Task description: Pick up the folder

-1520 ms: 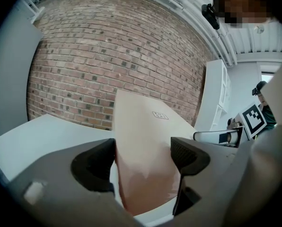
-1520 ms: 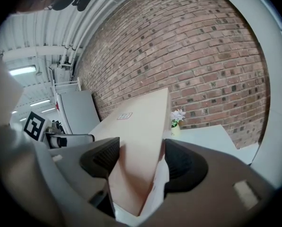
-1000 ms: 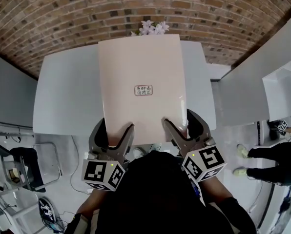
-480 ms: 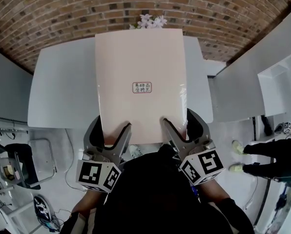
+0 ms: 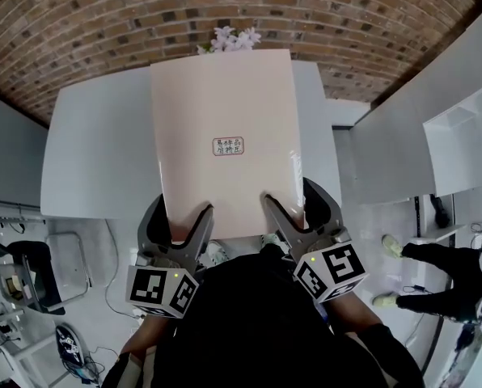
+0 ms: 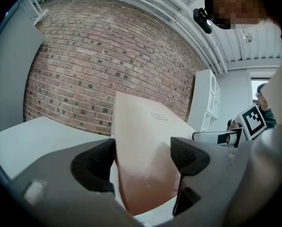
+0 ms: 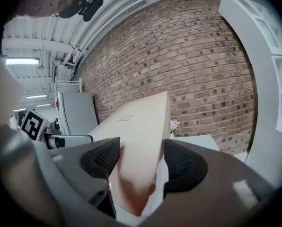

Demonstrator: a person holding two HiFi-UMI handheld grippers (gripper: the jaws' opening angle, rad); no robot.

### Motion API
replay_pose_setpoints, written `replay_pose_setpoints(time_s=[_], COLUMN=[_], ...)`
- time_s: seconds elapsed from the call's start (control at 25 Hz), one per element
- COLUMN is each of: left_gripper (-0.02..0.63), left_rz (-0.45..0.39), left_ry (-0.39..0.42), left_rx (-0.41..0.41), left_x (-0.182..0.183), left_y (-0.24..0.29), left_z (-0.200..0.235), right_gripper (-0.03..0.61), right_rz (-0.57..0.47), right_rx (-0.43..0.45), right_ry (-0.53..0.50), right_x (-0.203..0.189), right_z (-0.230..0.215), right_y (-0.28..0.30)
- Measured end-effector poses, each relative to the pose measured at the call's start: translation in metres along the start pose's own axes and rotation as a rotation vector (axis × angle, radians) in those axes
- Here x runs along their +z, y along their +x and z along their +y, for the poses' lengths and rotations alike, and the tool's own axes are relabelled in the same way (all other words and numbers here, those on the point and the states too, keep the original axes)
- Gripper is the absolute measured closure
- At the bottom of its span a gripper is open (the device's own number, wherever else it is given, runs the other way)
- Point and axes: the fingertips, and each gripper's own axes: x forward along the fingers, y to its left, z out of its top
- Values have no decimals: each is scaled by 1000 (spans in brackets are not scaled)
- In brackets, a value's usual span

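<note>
A pale pink folder (image 5: 225, 103) with a small red stamp at its middle hangs tilted above the white table (image 5: 95, 152). My left gripper (image 5: 184, 217) is shut on its near left corner, one jaw on top and one underneath. At the near right corner my right gripper (image 5: 291, 204) holds it the same way. In the left gripper view the folder (image 6: 145, 141) runs slantwise between the dark pads of the left gripper (image 6: 143, 157). The right gripper view shows the folder (image 7: 141, 136) slanting between the pads of the right gripper (image 7: 136, 162).
A bunch of pale flowers (image 5: 229, 39) stands at the table's far edge against the brick wall (image 5: 103, 23). White cabinets (image 5: 459, 144) line the right side. Another person's legs (image 5: 443, 257) show at the right. A dark chair (image 5: 31, 273) is at the lower left.
The folder and both grippers have drifted a little to the left and farther up the picture together. Both grips look unchanged.
</note>
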Motion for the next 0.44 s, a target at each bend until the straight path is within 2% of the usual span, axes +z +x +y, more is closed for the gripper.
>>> replay_pose_setpoints(time_s=[0.44], left_gripper=[239], left_rz=[7], left_ry=[17], left_rx=[-8], left_x=[0], left_y=[15], left_z=[-19], right_gripper=[282], right_rz=[-13], right_rx=[-7], right_ry=[15], right_x=[2], right_z=[-23], right_y=[-7])
